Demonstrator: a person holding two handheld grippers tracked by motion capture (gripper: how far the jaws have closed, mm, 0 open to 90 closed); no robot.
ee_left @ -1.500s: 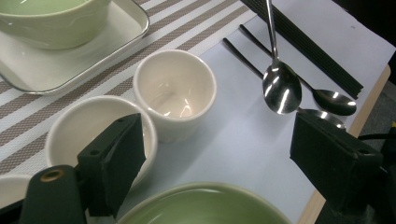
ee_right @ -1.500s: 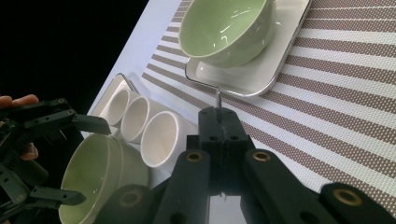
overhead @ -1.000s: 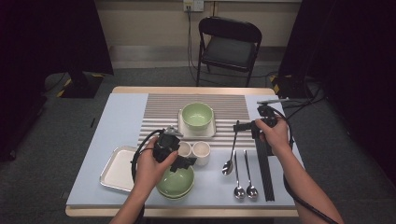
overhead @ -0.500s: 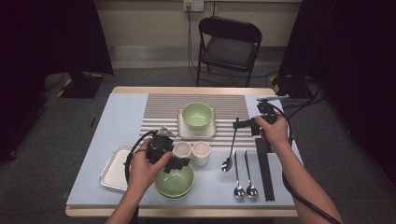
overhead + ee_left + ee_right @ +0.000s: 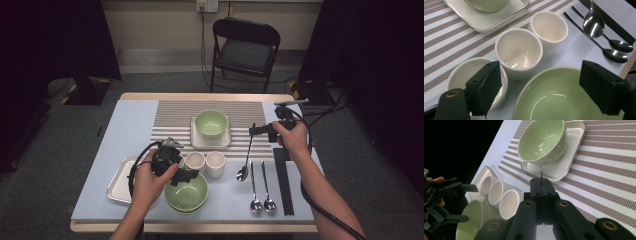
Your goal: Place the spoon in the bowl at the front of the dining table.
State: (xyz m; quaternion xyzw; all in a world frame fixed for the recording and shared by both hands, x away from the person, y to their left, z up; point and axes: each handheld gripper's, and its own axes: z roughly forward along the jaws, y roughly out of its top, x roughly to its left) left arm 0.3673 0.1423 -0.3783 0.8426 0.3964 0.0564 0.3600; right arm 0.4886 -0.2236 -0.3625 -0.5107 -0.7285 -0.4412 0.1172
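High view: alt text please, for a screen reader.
The right gripper holds a spoon by its handle, bowl hanging over the table. The left gripper hovers, jaws open, above a green bowl beside white cups.

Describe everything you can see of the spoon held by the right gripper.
The spoon is polished metal, with a thin straight handle and an oval bowl that mirrors the lights. It hangs nearly upright, bowl down. The right gripper is shut on the handle's upper end, its fingers pressed together on the thin shaft. The bowl hangs low over the pale blue table, beside the near white cup; whether it touches the table cannot be told.
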